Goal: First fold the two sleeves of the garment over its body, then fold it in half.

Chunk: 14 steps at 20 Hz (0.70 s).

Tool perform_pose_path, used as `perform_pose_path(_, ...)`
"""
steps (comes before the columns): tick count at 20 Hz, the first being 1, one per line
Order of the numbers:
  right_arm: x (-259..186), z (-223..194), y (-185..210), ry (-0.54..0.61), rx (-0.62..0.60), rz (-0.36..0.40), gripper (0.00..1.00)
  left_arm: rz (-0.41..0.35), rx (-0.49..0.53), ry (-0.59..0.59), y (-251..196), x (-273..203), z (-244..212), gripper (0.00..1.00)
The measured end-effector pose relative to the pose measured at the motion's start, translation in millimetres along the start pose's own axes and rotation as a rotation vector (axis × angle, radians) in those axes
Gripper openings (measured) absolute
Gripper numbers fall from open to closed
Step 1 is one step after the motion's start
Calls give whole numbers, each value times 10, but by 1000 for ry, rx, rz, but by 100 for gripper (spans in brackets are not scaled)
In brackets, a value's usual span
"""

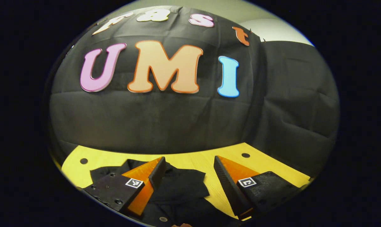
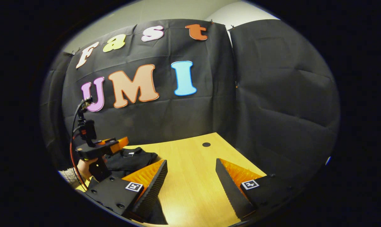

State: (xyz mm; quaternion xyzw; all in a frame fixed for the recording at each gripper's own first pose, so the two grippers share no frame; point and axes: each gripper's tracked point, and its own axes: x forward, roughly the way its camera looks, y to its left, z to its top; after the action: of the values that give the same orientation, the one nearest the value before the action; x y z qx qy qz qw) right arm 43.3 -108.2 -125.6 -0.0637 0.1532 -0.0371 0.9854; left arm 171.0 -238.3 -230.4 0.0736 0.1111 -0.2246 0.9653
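Note:
A black garment (image 1: pixel 177 189) lies on the yellow wooden table (image 1: pixel 190 160), with a button showing near its lower edge. My left gripper (image 1: pixel 188 162) hangs open above it, nothing between its fingers. In the right gripper view the same garment (image 2: pixel 130 160) sits crumpled at the table's left side. My right gripper (image 2: pixel 192 165) is open over bare table (image 2: pixel 193 189) to the garment's right. The left gripper (image 2: pixel 114 143), held by a hand (image 2: pixel 83 165), hovers over the garment at the left of the right gripper view.
Black cloth walls close off the back and right of the table. Small dark holes (image 1: pixel 245 155) (image 2: pixel 206 144) mark the tabletop near its far edge. A cable (image 2: pixel 75 126) loops up from the left gripper's mount.

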Motion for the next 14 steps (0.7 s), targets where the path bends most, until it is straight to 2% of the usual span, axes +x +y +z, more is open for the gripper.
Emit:
perform_pose_path(3,-2,-87,265,-2,-33,67,98,59,-7,-63,253,-382,212,93)
perform_pose_path(7,2,-418,617,33,-85,149,97,188,20,-101,713,-1106,258,92)
perform_pose_path(9,-19,-671,783,72,-107,187,97,243,44,-80,927,-1502,130,92)
perform_pose_path(10,-21,-794,858,91,-121,201,93,266,50,-62,1026,-1709,40,92)
perform_pose_path(11,-36,-942,922,115,-136,214,97,290,53,-37,1124,-1908,-80,92)
perform_pose_path(13,-89,-1257,1025,169,-163,242,97,346,47,28,1323,-2288,-378,92)
perform_pose_path(14,-96,-1423,1070,203,-175,253,93,371,47,60,1415,-2442,-534,92)
